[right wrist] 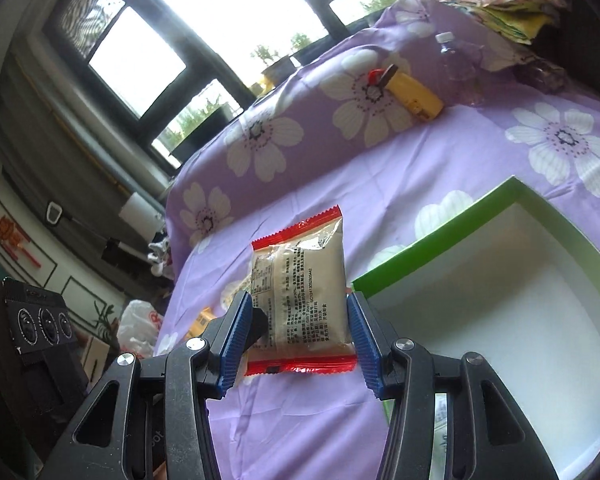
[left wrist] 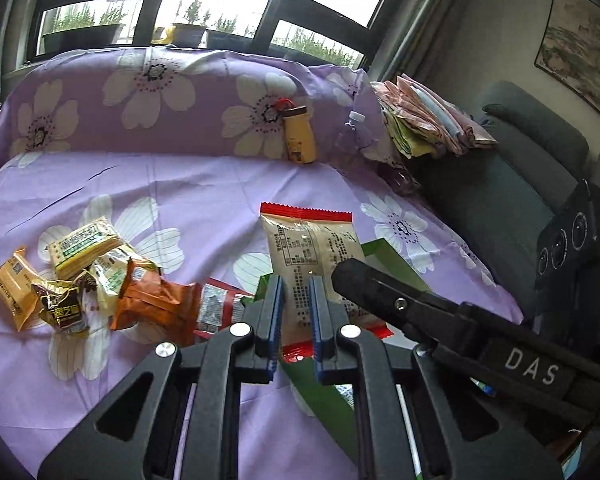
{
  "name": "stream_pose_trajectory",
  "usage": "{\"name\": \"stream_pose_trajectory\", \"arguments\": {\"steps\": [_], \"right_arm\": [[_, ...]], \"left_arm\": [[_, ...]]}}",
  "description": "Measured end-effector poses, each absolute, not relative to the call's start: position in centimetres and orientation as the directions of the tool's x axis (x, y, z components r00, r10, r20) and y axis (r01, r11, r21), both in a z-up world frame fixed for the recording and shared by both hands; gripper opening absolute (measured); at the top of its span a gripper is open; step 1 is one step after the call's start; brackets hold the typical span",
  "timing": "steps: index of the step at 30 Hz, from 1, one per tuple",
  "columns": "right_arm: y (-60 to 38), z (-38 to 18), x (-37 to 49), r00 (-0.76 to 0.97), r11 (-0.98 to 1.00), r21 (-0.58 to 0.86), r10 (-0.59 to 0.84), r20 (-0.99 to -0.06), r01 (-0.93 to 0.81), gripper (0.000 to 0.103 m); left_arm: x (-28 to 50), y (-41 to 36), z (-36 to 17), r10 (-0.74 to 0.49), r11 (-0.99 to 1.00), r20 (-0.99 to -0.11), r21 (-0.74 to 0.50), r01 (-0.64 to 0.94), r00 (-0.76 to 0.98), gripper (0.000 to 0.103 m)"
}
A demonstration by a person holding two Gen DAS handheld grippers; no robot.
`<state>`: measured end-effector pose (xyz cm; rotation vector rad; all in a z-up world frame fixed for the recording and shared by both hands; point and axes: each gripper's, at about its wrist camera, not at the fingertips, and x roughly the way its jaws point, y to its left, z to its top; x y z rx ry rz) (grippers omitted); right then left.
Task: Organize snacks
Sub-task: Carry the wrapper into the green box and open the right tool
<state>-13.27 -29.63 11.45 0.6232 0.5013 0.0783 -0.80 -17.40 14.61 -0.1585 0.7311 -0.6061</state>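
A beige snack packet with red ends (right wrist: 300, 300) is held upright between the blue pads of my right gripper (right wrist: 298, 334), above the purple floral sheet. The same packet shows in the left wrist view (left wrist: 312, 256), with the right gripper's finger (left wrist: 380, 284) across it. My left gripper (left wrist: 296, 312) has its jaws narrowly apart right below the packet, and whether they touch it cannot be told. A green box with a white inside (right wrist: 500, 300) lies open just right of the packet. A pile of several snack packets (left wrist: 100, 280) lies to the left.
A yellow bottle-like object (left wrist: 298, 136) and a clear plastic bottle (left wrist: 352, 136) lean against the raised purple cushion at the back. Folded cloths (left wrist: 424, 120) are stacked at the back right. A grey sofa (left wrist: 512, 168) stands to the right.
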Motion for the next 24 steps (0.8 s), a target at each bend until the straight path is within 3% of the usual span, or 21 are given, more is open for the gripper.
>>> {"name": "stream_pose_trajectory", "arguments": {"steps": [8, 24], "right_arm": [[-34.4, 10.1, -14.9, 0.889, 0.755, 0.624, 0.126, -0.44, 0.202, 0.052], [-38.1, 6.2, -14.5, 0.81, 0.688, 0.622, 0.086, -0.581, 0.373, 0.052]], "left_arm": [[-0.3, -22.6, 13.5, -0.607, 0.78, -0.616, -0.341, 0.526, 0.502, 0.01], [0.9, -26.5, 9.6, -0.592, 0.77, -0.706, -0.352, 0.532, 0.389, 0.01]]}}
